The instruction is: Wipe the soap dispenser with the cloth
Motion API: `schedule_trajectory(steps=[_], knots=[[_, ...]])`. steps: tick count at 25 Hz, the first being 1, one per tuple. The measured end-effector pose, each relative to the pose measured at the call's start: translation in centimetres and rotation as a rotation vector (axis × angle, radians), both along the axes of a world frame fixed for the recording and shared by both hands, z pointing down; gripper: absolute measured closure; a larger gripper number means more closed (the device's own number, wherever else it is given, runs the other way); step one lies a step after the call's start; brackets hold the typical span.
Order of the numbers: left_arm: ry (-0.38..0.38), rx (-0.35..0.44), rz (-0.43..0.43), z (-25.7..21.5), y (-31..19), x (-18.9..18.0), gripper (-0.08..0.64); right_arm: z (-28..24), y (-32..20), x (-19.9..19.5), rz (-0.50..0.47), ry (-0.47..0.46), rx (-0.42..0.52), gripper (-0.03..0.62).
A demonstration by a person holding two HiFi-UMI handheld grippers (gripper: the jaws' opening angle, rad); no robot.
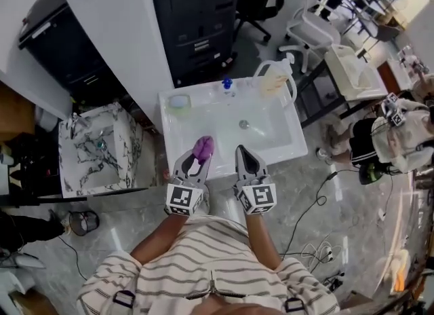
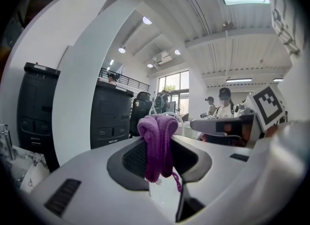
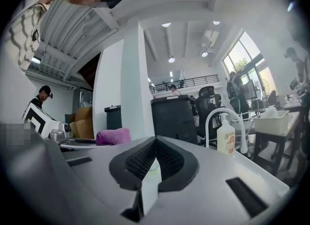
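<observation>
The soap dispenser (image 1: 274, 81), a pale bottle with a pump, stands at the far right corner of the white sink (image 1: 288, 147), under a white arched faucet (image 1: 291, 83). In the right gripper view the soap dispenser (image 3: 225, 139) lies ahead to the right. My left gripper (image 1: 199, 155) hangs over the sink's near edge, shut on a folded purple cloth (image 1: 203, 147). The cloth (image 2: 158, 144) sticks up between its pads in the left gripper view. My right gripper (image 1: 245, 158) is beside it, shut and empty, and sees the cloth (image 3: 114, 136) at its left.
A blue-capped bottle (image 1: 227, 85) and a pale round tub (image 1: 179, 102) stand on the sink's far rim. A marbled basin (image 1: 102, 149) sits to the left, black cabinets (image 1: 196, 22) behind. A seated person (image 1: 400, 134) is at the right; cables lie on the floor.
</observation>
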State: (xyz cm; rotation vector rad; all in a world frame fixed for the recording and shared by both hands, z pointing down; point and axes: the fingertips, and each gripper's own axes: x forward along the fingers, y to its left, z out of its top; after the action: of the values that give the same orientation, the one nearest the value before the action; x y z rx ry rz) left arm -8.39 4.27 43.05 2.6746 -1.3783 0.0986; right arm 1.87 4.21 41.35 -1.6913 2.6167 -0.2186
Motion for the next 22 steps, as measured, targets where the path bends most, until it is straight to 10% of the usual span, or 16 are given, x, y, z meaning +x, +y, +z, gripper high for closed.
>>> schedule_trajectory(steps=[12, 22], knots=[[-0.018, -0.013, 0.060, 0.5, -9.0, 1.6, 0.442, 0.4, -8.7, -0.5, -0.014, 0.081, -0.009, 0.584], [-0.039, -0.034, -0.053, 1.9, -13.0, 3.0, 0.442, 3.4, -14.0, 2.3, -0.058, 0.039, -0.064, 0.584]])
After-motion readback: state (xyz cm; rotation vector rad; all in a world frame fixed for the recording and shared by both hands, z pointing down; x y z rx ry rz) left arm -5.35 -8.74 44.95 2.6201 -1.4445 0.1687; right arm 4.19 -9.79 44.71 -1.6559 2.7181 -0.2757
